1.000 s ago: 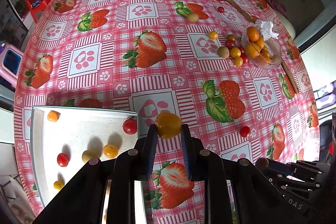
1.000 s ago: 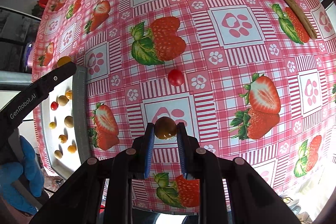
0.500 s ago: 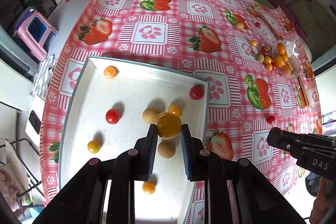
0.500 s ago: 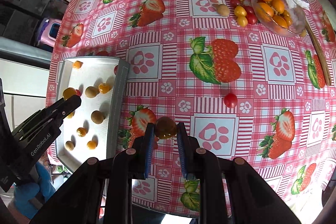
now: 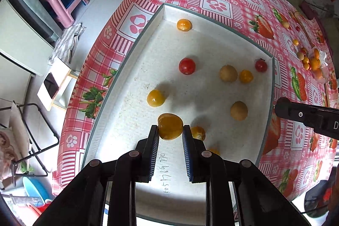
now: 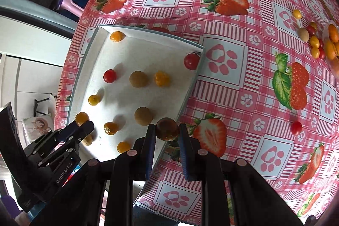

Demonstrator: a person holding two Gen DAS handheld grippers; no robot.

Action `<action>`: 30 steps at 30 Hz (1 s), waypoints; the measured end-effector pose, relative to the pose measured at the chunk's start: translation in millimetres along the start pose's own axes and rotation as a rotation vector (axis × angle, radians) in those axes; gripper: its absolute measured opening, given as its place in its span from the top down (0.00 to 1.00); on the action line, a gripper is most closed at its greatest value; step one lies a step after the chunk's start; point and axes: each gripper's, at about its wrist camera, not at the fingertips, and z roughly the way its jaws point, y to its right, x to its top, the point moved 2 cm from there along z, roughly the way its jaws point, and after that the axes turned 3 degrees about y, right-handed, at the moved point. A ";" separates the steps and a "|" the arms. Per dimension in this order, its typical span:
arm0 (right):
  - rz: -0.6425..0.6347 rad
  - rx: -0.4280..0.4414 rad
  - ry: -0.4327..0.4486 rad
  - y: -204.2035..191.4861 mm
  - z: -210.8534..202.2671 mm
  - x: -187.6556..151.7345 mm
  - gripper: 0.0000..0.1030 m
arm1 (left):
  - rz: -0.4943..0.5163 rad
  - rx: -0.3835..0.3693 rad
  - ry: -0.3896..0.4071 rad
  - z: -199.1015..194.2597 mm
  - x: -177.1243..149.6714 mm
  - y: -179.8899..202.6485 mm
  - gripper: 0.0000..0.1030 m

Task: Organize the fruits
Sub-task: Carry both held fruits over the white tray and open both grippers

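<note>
While both tongs hang over the shallow white rectangular tray [image 5: 214, 33], the left gripper [image 5: 170, 132] stays clamped on a round yellow-orange fruit [image 5: 170, 126], presumably for release below; the right gripper [image 6: 166, 132] pinches a dark brownish fruit [image 6: 166, 128] above the tray's edge.

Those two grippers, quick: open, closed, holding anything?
Left gripper: closed on a yellow-orange fruit.
Right gripper: closed on a dark brownish fruit.
</note>
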 end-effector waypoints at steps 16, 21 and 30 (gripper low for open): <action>-0.037 -0.055 -0.068 -19.3 54.2 27.8 0.77 | -0.014 0.027 -0.050 26.0 -13.5 -8.9 0.77; -0.042 -0.069 -0.085 -22.5 66.2 28.8 0.77 | 0.021 0.044 -0.055 28.6 -11.8 -4.2 0.77; -0.061 -0.030 -0.076 -33.6 44.5 28.8 0.40 | 0.034 0.083 -0.052 16.6 -5.0 11.4 0.31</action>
